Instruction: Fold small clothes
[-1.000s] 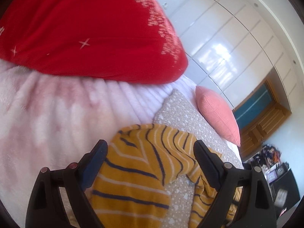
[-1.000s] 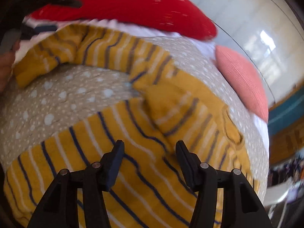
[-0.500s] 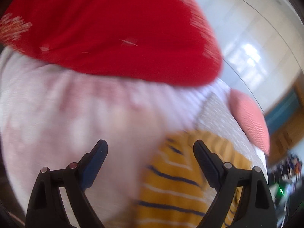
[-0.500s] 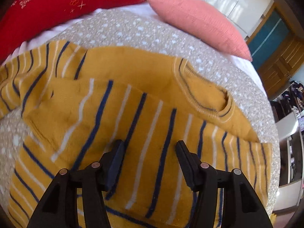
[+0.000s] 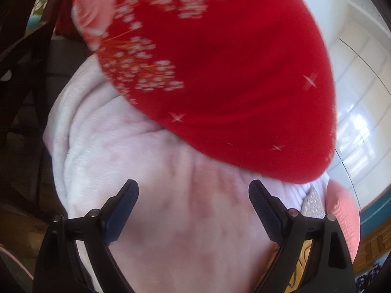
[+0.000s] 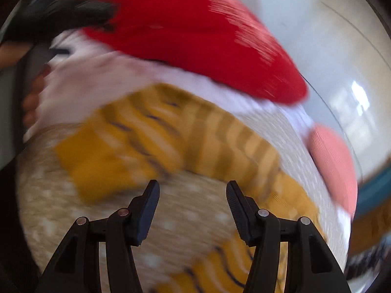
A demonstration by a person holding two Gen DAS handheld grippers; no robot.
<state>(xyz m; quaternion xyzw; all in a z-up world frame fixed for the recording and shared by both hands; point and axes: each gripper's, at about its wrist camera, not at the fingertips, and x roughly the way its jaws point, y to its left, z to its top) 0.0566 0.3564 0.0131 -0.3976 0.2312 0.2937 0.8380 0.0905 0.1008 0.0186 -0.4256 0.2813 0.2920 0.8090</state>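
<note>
1. the striped mustard sweater (image 6: pixel 171 146) is seen in the right wrist view lying spread on the beige dotted cover (image 6: pixel 190 224), one sleeve stretched toward the left with its plain cuff at the end; it is probably laid flat like this so that its sleeves can be folded in.
2. the right gripper (image 6: pixel 193 195) is held over the dotted cover just in front of the sweater, its jaws parted with nothing between them and no cloth touched.
3. the left gripper (image 5: pixel 193 195) is held with its jaws wide apart and empty over the pale pink fleece blanket (image 5: pixel 146 171), beside the sweater rather than over it; only a sliver of yellow is glimpsed at the lower right of that view.
4. the left gripper is also caught, blurred, at the upper left of the right wrist view, with the fingers (image 6: pixel 34 92) of the person's hand around it.
5. the red cushion (image 5: pixel 232 73) with white flecks is seen resting on the fleece blanket behind the work area, and the coral pillow (image 6: pixel 334 163) lies at the far right edge, both apart from the sweater.
6. no basket, box or other container is visible; nothing is held in anything.
7. the folding is judged to be barely begun, since the sleeve is still lying out.
</note>
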